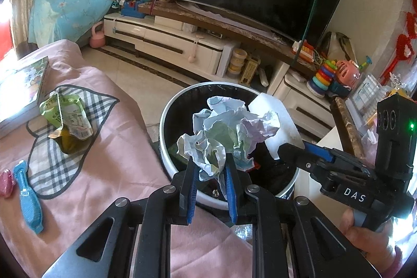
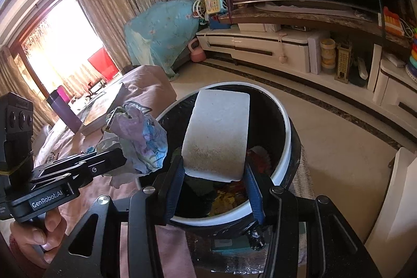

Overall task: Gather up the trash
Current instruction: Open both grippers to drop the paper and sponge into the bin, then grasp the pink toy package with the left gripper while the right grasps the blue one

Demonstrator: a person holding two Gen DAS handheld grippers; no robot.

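Note:
My left gripper (image 1: 210, 168) is shut on a crumpled paper ball (image 1: 224, 132) and holds it over the near rim of a round trash bin (image 1: 166, 116) with a white rim and dark inside. My right gripper (image 2: 215, 173) is shut on a flat white foam block (image 2: 217, 132), held above the bin's opening (image 2: 284, 127). The block also shows in the left wrist view (image 1: 276, 119), with the right gripper (image 1: 284, 150) at its right. The paper ball (image 2: 138, 137) and left gripper (image 2: 122, 160) show at left in the right wrist view. Trash lies in the bin's bottom (image 2: 229, 197).
A pink-covered table (image 1: 109, 173) holds a green crushed carton (image 1: 66, 121) on a checked cloth (image 1: 60, 166), a blue comb (image 1: 28, 197), a pink object (image 1: 6, 184) and a book (image 1: 20, 90). A TV stand (image 1: 182, 43) with toys lines the far wall.

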